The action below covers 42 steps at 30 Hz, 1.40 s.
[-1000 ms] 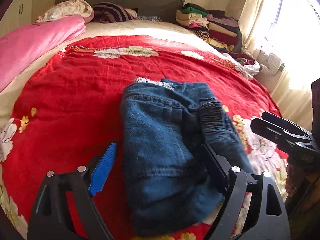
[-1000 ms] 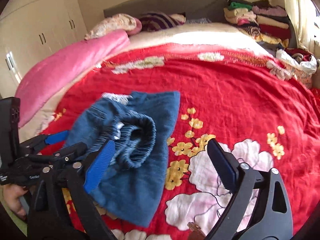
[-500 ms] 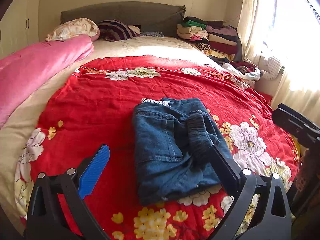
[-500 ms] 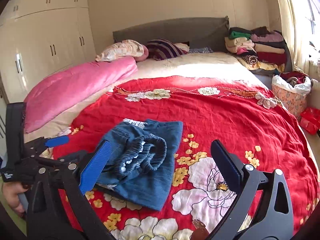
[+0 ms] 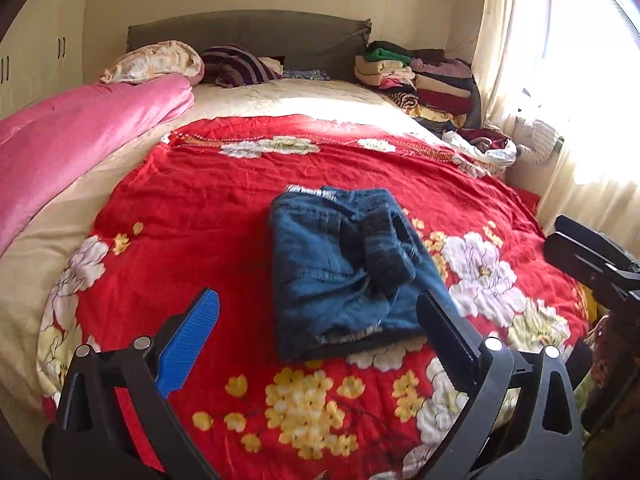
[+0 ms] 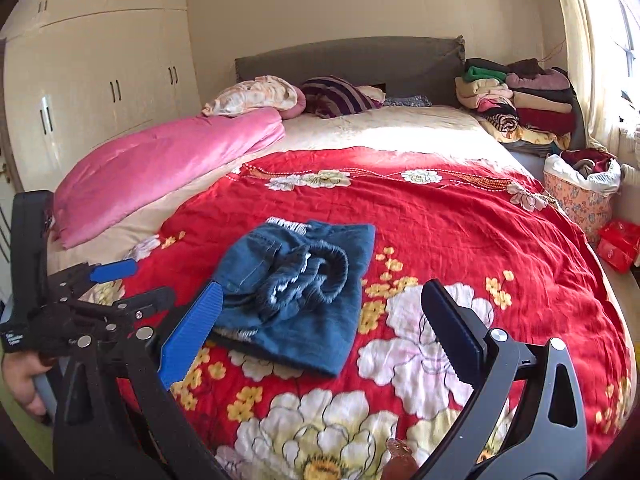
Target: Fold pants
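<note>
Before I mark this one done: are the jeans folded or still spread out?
Folded. The jeans lie as a compact layered bundle on the red bedspread, elastic waistband bunched on top, stacked edges showing at the near end. No legs extend.

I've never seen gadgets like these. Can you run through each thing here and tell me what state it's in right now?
Jeans: folded into a compact bundle, lying on the bedspread, nothing touching them.
Left gripper: open, empty, short of the jeans.
Right gripper: open, empty.
Red floral bedspread: spread flat, slightly wrinkled.
Pink quilt: folded along the bed's edge.
Clothes stack: folded, piled by the headboard.
Wardrobe doors: closed.
</note>
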### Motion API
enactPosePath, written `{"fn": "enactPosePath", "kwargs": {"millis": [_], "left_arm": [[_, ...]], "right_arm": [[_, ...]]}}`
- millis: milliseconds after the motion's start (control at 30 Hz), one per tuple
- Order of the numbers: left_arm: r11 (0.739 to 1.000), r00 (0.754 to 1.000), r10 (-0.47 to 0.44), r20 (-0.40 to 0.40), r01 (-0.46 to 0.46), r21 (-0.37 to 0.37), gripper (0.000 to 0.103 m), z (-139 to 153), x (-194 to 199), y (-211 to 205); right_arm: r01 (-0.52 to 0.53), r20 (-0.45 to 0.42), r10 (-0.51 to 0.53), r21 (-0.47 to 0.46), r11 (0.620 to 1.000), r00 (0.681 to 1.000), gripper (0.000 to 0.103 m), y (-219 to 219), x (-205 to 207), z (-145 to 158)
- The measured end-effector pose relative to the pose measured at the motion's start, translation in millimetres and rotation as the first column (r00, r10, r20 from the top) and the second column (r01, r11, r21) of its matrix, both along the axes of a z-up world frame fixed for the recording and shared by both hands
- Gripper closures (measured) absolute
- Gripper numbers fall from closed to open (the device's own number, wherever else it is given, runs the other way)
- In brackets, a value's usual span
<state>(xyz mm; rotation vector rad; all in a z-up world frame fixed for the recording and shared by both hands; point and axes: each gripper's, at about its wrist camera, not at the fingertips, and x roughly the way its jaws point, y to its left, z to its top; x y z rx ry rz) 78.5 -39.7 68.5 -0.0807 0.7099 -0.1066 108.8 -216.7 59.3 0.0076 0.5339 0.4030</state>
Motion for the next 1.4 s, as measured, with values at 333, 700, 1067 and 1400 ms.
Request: {"fn": "enactPosePath", "kwargs": {"millis": [333, 700, 1067, 1400], "left_arm": [[1.0, 0.999, 0.0, -0.036, -0.001, -0.016, 0.004, -30, -29, 9], [1.0, 0.994, 0.004, -0.108, -0.007, -0.021, 0.004, -56, -30, 6], [1.0, 0.994, 0.013, -0.106, -0.015, -0.023, 0.004, -55, -29, 6], [1.0, 0.994, 0.02, -0.104, -0.022, -0.022, 0.004, -54, -30, 6]], "right_arm": [[0.022, -0.054, -0.025, -0.063, 0.998, 0.998, 0.009, -3, -27, -41], [0.068, -0.157, -0.076, -0.054, 0.996, 0.985, 0.009, -11, -11, -73], [0.051, -0.156, -0.059, -0.057, 0.997, 0.986, 0.009, -7, -14, -72], [0.05, -0.157, -0.058, -0.056, 0.997, 0.986, 0.009, -6, -15, -72]]}}
